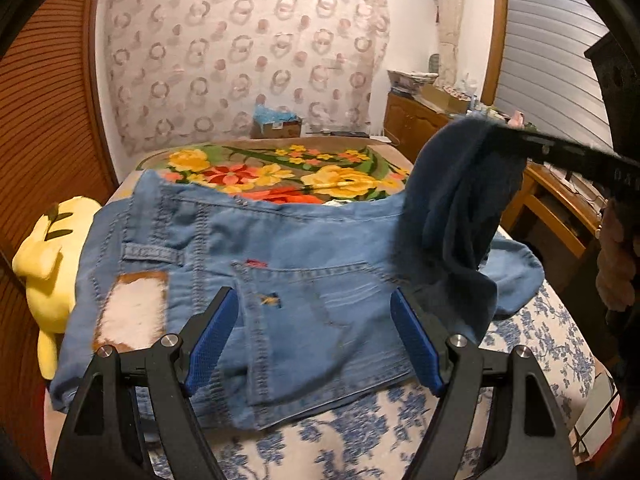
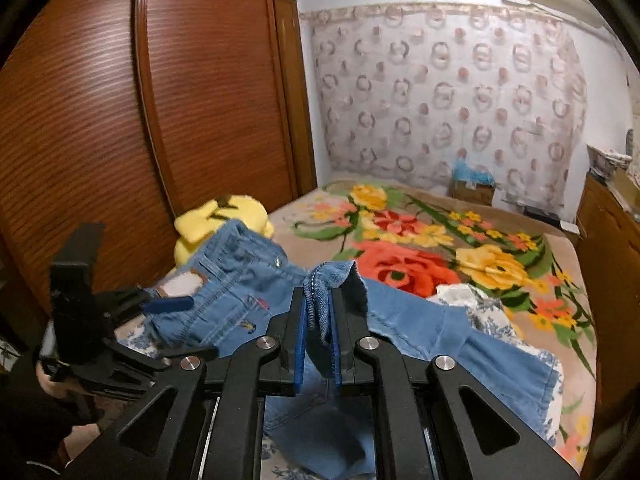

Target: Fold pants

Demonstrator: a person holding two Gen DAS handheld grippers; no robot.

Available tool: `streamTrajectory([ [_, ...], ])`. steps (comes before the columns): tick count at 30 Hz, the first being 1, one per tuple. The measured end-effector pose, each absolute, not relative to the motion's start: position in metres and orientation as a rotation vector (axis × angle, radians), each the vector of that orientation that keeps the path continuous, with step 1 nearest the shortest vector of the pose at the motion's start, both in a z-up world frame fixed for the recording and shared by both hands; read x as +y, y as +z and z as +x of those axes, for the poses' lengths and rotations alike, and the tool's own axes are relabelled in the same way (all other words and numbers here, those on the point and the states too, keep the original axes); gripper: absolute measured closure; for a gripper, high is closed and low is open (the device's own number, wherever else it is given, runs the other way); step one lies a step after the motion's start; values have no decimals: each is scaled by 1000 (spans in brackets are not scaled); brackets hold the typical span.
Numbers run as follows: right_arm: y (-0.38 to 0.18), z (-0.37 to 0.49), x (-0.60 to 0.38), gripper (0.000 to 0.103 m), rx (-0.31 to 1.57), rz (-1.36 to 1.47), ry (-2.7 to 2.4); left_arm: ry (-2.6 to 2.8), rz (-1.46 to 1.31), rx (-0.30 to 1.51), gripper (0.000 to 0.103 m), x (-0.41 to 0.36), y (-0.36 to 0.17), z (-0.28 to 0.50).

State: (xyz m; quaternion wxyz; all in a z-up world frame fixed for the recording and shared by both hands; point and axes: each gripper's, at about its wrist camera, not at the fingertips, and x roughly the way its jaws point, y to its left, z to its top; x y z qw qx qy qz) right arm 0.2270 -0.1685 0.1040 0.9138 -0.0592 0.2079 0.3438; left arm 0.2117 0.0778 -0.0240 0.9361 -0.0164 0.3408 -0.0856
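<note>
Both grippers: right gripper (image 2: 319, 316) pinches jeans (image 1: 280, 280) hem; left gripper (image 1: 314, 340) spread above them

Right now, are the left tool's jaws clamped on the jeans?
No: in the left wrist view the left gripper has its jaws spread wide above the jeans, gripping nothing.

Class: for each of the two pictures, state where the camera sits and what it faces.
Left wrist: on the open left gripper, facing the jeans waist on the bed; the right gripper shows.
Right wrist: on the right gripper, shut on a leg end; the left gripper shows.
Shared: jeans, yellow plush.
</note>
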Motion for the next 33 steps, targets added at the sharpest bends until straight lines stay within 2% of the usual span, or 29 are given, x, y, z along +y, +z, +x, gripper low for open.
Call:
streamTrajectory([
  [4,102,237,-167,81,449,-140,696,-188,-34,704,24,77,-27,217],
  [8,111,235,-164,67,488,-147,690,-208,-38,713,24,70,-31,228],
  [13,112,236,-168,67,505,-134,648,-237,-41,723,24,59,-36,241],
  [28,57,257,-149,66,669,-91,560,-307,-18,838,24,40,-75,255],
  [33,47,273,-142,66,728,-77,538,-311,8,870,35,32,-87,266],
])
